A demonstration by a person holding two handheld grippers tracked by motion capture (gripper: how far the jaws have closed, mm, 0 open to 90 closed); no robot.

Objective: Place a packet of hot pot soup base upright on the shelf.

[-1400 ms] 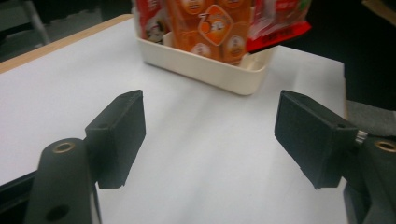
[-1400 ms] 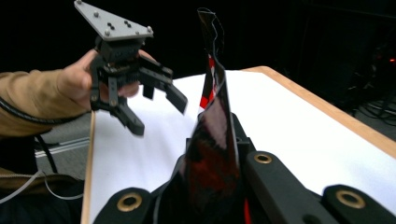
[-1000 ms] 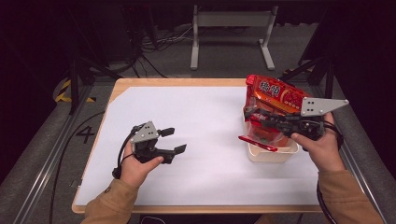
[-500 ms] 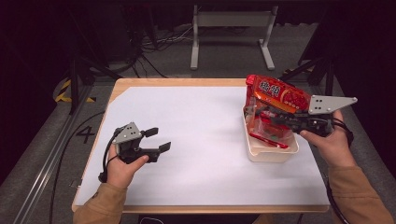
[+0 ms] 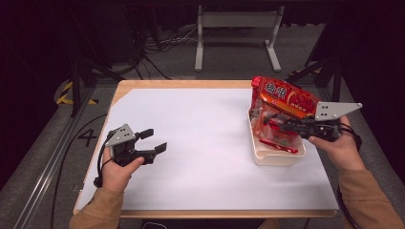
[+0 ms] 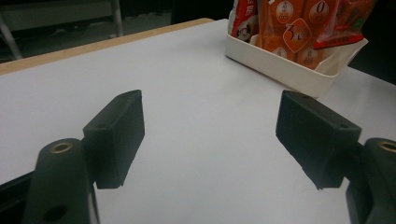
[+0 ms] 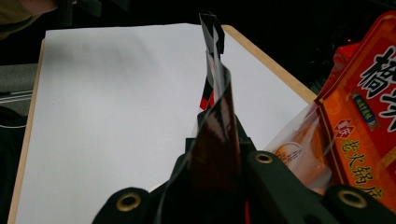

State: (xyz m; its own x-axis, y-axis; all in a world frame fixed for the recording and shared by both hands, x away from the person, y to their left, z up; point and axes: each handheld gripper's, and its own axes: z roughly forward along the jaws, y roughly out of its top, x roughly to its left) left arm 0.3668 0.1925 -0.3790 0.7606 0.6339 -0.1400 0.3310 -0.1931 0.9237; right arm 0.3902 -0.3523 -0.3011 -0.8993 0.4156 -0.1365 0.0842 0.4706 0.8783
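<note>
My right gripper point(image 5: 282, 125) hovers over a cream plastic tub point(image 5: 274, 160) at the table's right side and is shut on a thin clear-and-dark sachet point(image 7: 215, 60), which I see edge-on rising between the jaws point(image 7: 219, 140). Several orange and red sachets point(image 6: 289, 32) stand in the tub point(image 6: 280, 70). A big red snack bag point(image 5: 285, 98) leans at the tub's far end, and it is close on the right in the right gripper view point(image 7: 369, 116). At the table's left, my left gripper point(image 5: 156, 139) is open just above the white sheet, with nothing between its pads point(image 6: 119, 135).
A white sheet point(image 5: 200, 143) covers the wooden table. The wooden edge point(image 5: 181, 84) runs along the far side. Beyond the table stand a metal frame point(image 5: 236, 33) and floor cables.
My left hand has drawn back to the left, with its gripper still open. My right hand has shifted slightly right and lower over the tub, still shut on the sachet.
</note>
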